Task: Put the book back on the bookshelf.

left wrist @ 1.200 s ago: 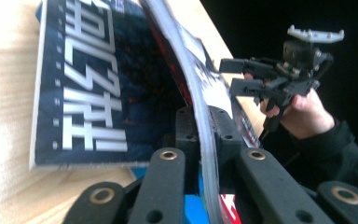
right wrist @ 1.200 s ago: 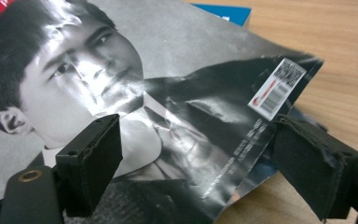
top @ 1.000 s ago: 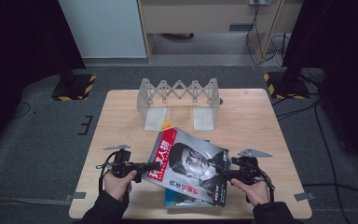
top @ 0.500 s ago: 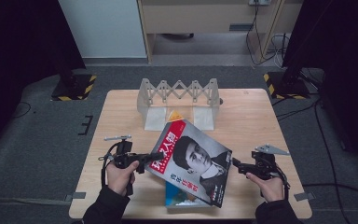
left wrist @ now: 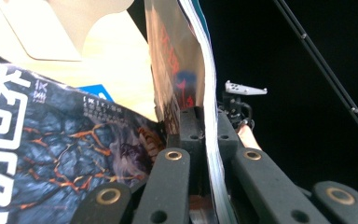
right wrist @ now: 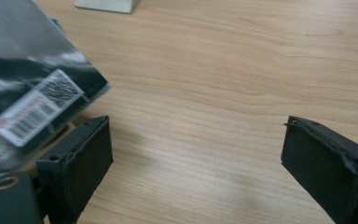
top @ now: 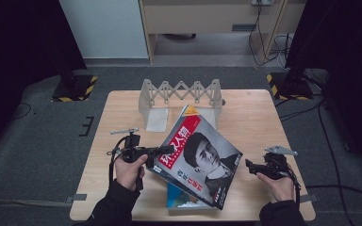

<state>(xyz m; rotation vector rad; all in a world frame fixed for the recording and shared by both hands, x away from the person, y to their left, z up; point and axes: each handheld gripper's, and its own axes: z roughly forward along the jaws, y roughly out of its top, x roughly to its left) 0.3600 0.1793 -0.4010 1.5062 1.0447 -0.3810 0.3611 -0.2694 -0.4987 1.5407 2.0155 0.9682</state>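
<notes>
A magazine with a red title band and a portrait on its cover is held tilted above the table, and my left gripper is shut on its left edge. In the left gripper view the jaws pinch the page edges. Under it lies a blue-edged magazine, and a dark cover with white characters also lies below. My right gripper is to the right of the magazine, apart from it. Its jaws have just been opening, with bare wood between them. The magazine's barcode corner is at their left.
A pale folding rack stands at the back of the wooden table, with one foot in the right gripper view. Black stands with yellow-striped bases flank the table on the floor. The person's hands hold both grippers near the front edge.
The right gripper came off the magazine's right edge and moved right along the table. The left gripper raised the magazine, which now tilts more steeply.
</notes>
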